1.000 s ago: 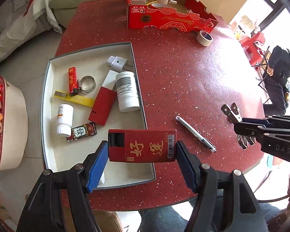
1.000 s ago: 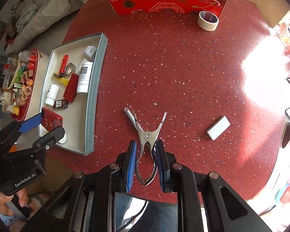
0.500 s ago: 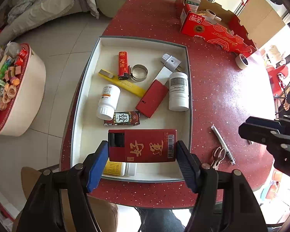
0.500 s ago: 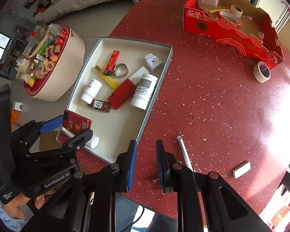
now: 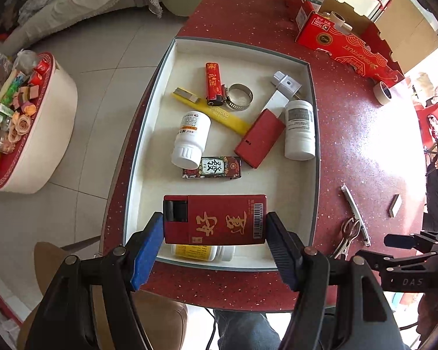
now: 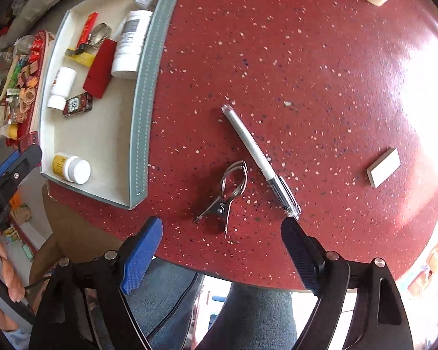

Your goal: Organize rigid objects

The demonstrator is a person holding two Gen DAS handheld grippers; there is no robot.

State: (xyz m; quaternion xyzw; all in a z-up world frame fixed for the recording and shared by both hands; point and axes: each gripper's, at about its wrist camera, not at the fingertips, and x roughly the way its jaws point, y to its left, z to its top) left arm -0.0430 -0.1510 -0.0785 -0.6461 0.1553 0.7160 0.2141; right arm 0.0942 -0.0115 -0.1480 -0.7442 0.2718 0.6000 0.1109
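Your tray (image 5: 312, 145) is well filled; your left tool (image 5: 214, 224) grips the red box (image 5: 214, 219) above it, while your right tool (image 6: 221, 233), spreading empty, leaves clip (image 6: 226, 192), pen (image 6: 258, 157) and white block (image 6: 383, 166) on the counter (image 6: 306, 58).

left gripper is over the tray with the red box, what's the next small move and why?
Probably lower it a little and open. The left gripper is shut on the red gold-lettered box, over the bare near part of the white grey-rimmed tray, just above the yellow-labelled white bottle. Nudging toward the bare floor first would avoid that bottle.
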